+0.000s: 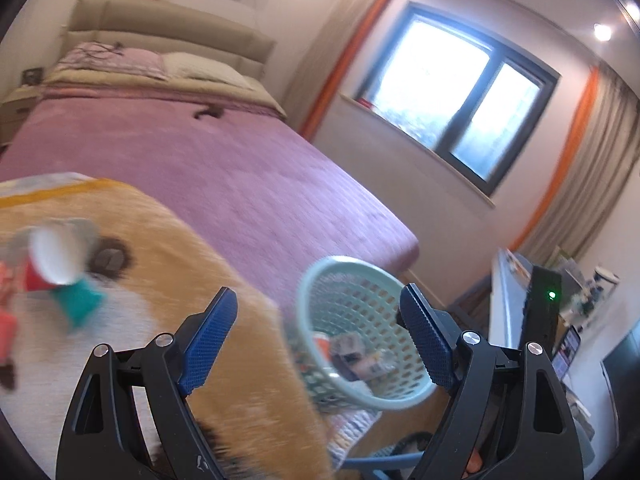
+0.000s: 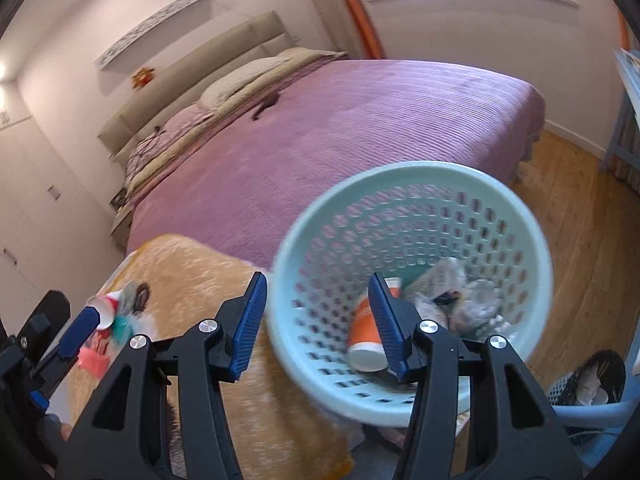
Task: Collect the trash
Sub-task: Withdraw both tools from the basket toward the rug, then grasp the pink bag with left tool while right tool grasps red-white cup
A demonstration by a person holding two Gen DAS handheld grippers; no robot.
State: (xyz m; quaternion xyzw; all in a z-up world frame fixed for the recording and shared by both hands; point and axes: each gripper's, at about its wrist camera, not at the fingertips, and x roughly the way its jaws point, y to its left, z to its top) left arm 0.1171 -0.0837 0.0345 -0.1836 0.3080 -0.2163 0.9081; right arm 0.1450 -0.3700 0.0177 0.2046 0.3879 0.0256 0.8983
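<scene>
Already the pale green basket (image 2: pixel 412 292) holds an orange cup (image 2: pixel 365 334) and crumpled wrappers (image 2: pixel 460 300), sitting off the edge of the fuzzy orange blanket (image 1: pixel 168 280), while 2 more cups, red (image 1: pixel 38 280) and teal (image 1: pixel 78 304), lie blurred on that blanket. Both the left gripper (image 1: pixel 316 332) and right gripper (image 2: pixel 318 324) have jaws spread wide with nothing in them, so a hasty grab could crush or knock a light cup off the soft, uneven pile. Beyond lie a pink bed (image 1: pixel 224 168), window (image 1: pixel 456 104) and wooden floor (image 2: pixel 580 220).
</scene>
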